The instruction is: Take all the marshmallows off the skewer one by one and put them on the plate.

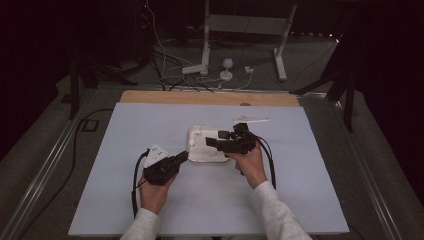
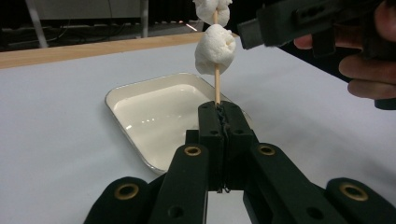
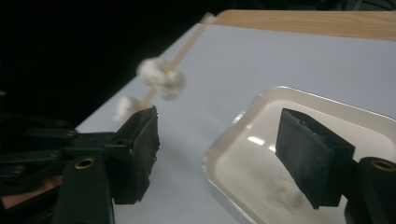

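Observation:
My left gripper [image 1: 183, 158] [image 2: 219, 109] is shut on the lower end of a thin wooden skewer [image 2: 216, 86] that stands upright at the left edge of a white tray [image 1: 204, 154] [image 2: 154, 112]. A white marshmallow [image 2: 214, 52] is threaded on the skewer, with a second marshmallow [image 2: 212, 9] above it. My right gripper [image 1: 214, 143] [image 3: 219, 149] hovers over the tray [image 3: 254, 154] with its jaws open and nothing between them. In the right gripper view the skewer with its marshmallows [image 3: 161, 77] is blurred, beyond the left jaw. The right hand [image 2: 369, 70] is close to the marshmallows.
The tray lies mid-table on a pale blue mat [image 1: 150, 210]. A wooden table edge [image 1: 210, 98] runs along the far side. Beyond it, a white stand [image 1: 205, 50] and loose cables [image 1: 170, 75] are on the dark floor.

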A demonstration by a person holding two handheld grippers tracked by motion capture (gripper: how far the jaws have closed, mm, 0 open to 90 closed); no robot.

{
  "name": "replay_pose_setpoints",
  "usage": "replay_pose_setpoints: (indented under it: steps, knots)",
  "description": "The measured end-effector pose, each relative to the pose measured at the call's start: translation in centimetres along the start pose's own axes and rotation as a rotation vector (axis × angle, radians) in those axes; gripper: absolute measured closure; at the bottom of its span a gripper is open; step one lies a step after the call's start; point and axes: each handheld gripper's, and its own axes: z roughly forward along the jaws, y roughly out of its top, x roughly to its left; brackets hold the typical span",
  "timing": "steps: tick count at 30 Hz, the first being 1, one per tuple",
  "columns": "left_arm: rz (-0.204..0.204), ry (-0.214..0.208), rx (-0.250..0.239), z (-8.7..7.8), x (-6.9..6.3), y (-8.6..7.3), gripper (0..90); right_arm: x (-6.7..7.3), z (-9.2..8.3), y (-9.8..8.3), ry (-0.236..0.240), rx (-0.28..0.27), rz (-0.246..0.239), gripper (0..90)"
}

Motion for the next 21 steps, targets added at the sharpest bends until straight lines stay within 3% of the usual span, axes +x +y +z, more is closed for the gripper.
replay_pose_setpoints:
  steps: [4,9,16,21]
  knots:
    - [0.004,-0.012,-0.003,0.1,-0.2,0.0,90.0,0.7,0.1,0.4,0.033,-0.020,-0.008,30.6]
    - [0.018,-0.043,-0.011,0.3,-0.5,-0.1,90.0,1.0,0.5,0.8,0.092,-0.037,0.038,37.4]
    - [0.036,-0.070,-0.014,0.5,-0.7,-0.2,90.0,0.9,1.4,0.9,0.170,0.001,0.110,63.8]
    - [0.041,-0.075,-0.011,0.5,-0.7,-0.2,90.0,0.9,1.3,0.9,0.168,0.015,0.116,72.8]
